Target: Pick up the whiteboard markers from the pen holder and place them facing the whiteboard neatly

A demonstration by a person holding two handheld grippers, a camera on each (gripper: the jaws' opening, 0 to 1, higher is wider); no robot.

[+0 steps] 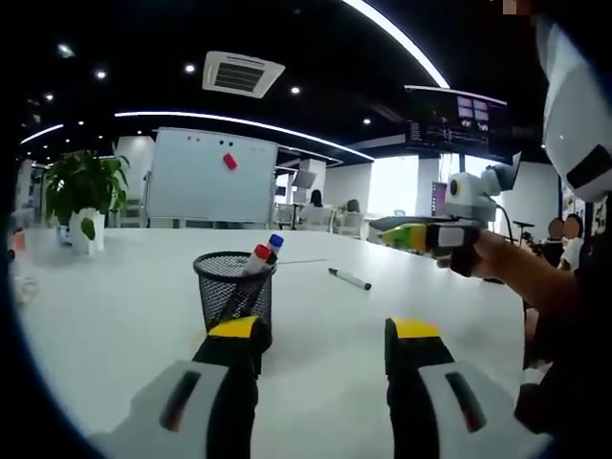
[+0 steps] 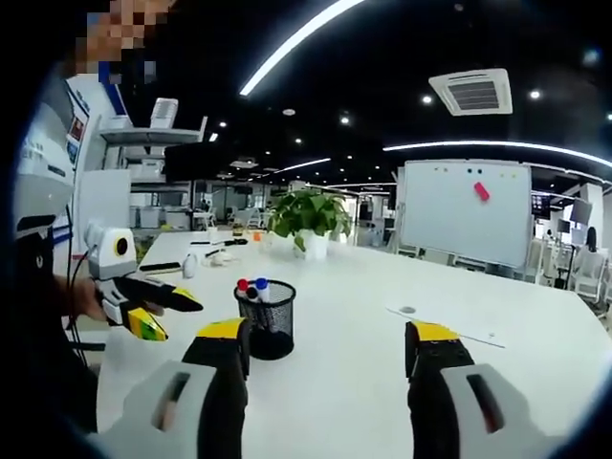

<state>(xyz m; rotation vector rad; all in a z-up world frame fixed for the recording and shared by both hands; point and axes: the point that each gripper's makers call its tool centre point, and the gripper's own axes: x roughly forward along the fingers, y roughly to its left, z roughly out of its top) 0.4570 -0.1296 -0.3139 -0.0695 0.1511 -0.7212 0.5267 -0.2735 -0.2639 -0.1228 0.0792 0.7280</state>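
Nearest, the left gripper [image 1: 323, 344] and the right gripper [image 2: 330, 346] both hang open and empty above the white table [image 1: 115, 325]. Just beyond stands the mesh pen holder [image 1: 234, 292], with a red-capped marker [image 1: 258, 256] and a blue-capped marker [image 1: 274, 243] inside. Farther right, one marker [image 1: 350, 278] lies on the table. The whiteboard [image 1: 210, 177] stands far off. Most of the job looks undone.

Dark ceiling [image 1: 316, 38] with light strips [image 2: 296, 38] over a white table [image 1: 124, 306].

Potted plant [image 2: 308, 218] on white table [image 2: 363, 316]
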